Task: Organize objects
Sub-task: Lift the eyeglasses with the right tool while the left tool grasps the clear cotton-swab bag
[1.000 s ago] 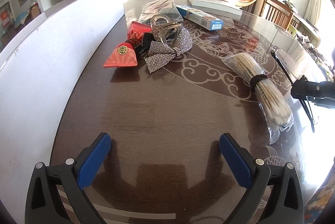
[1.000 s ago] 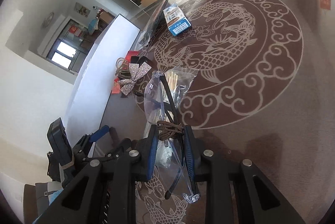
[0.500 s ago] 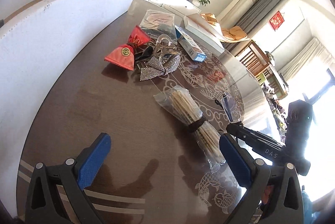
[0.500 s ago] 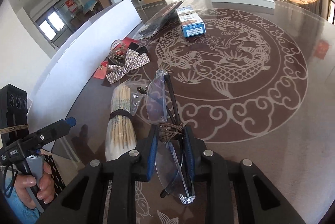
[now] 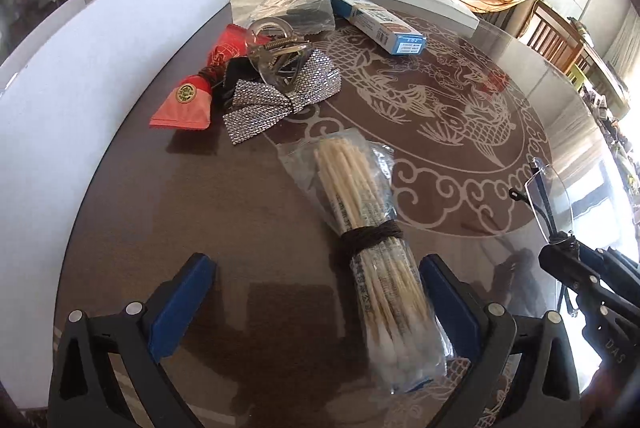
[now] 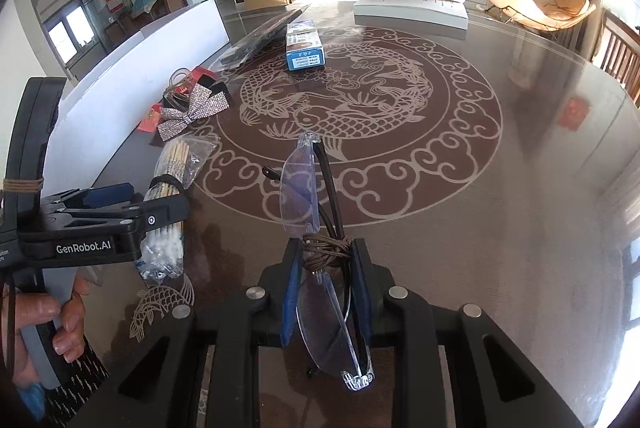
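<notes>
While sorting is under way, status reads:
Right tool [image 6: 324,256]: clamped on folded glasses [image 6: 306,188], above the bench [image 6: 520,188].
Left tool [image 5: 316,304]: wide, just closing slightly, astride swab bundle [image 5: 368,248], not gripping.
Remaining: bow [image 5: 280,96], packets, boxes unsorted far left.

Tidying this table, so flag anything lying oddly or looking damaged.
Nothing looks damaged or spilled. The one untidy spot is the heap by the white board: a clear hair claw sits on the rhinestone bow, which overlaps the red packet.
</notes>
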